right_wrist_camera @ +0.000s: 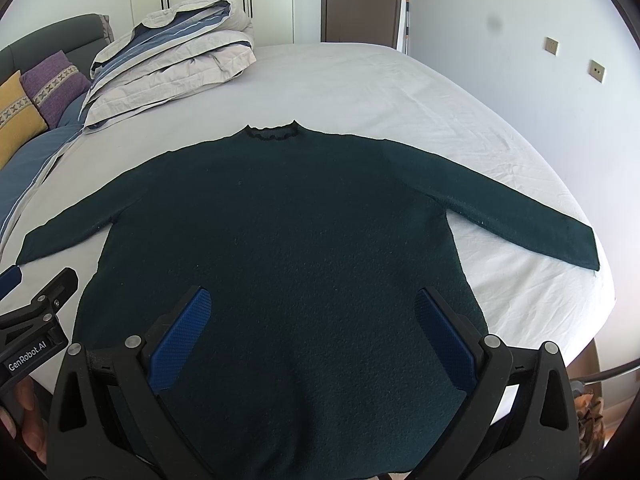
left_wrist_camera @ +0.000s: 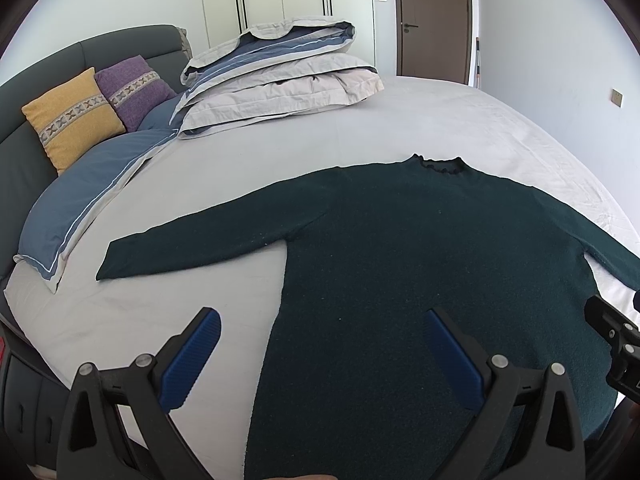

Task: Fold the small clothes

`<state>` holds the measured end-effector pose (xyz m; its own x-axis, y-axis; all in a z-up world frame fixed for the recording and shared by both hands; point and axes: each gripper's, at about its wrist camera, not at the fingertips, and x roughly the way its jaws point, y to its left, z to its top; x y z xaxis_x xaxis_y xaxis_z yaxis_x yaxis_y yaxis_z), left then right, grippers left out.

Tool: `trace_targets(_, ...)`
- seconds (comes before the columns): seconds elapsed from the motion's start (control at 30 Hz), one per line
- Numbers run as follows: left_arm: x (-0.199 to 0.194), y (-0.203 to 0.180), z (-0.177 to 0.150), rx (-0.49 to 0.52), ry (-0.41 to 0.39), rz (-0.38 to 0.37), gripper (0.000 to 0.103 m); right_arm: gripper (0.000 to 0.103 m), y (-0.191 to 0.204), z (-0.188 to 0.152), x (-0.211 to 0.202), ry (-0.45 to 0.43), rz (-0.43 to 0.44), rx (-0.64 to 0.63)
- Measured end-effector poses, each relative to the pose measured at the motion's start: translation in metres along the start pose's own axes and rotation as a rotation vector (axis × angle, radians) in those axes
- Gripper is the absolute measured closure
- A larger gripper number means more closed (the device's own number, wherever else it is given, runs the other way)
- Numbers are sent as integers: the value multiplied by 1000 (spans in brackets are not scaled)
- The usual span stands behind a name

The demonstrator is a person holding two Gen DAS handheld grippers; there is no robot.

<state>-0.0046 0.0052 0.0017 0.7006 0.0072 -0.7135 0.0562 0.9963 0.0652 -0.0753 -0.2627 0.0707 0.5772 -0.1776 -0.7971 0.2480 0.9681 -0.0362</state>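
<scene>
The left claw [left_wrist_camera: 320, 356] hangs with its blue-padded fingers spread wide and nothing between them, poised above the sweater's lower left edge, one pad over the bare sheet and the other over the knit. The right claw [right_wrist_camera: 312, 334] is likewise agape and empty, both of its pads over the lower body of the garment. The dark green sweater [right_wrist_camera: 280, 240] lies flat on the bed [right_wrist_camera: 360, 80], face up, hem toward 6 o'clock and its frilled collar [right_wrist_camera: 272, 133] toward 12 o'clock, with both sleeves stretched out: one reaching to about 8 o'clock, the other sloping toward 4 o'clock, its cuff close to the mattress edge. In the right wrist view the left claw's black frame shows at 8 o'clock, just beside the left cuff. At 10 o'clock of the sweater a folded duvet [right_wrist_camera: 172, 52] is stacked on the sheet, well apart from the garment. Farther toward 9 o'clock a yellow cushion [left_wrist_camera: 72, 118] and a purple cushion [left_wrist_camera: 134, 90] lean against the dark headboard [left_wrist_camera: 120, 46], touching each other, with a blue pillow [left_wrist_camera: 84, 196] lying below them. A brown door [left_wrist_camera: 434, 20] stands shut at 12 o'clock beyond the bed.
</scene>
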Motion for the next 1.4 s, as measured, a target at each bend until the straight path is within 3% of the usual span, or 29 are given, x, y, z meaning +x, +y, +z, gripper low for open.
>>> trace_targets(0.83, 4, 0, -3, -3, 5, 6, 0, 0, 4, -8, 2, 6, 6, 6)
trace_targets(1.0, 12, 1, -8, -17, 38, -5, 0, 0, -13, -6, 4, -12, 26, 52)
trace_targets(1.17, 24, 3, -11, -39, 64, -90, 0, 0, -96, 1, 11, -53, 85, 220)
trace_targets(1.3, 38, 0, -7, -75, 118, -178, 0, 0, -209, -6, 17, -111, 27, 435)
trace_targets(1.4, 46, -4, -3, -129, 138, -296, 0, 2, -311, -23, 26, -140, -26, 665)
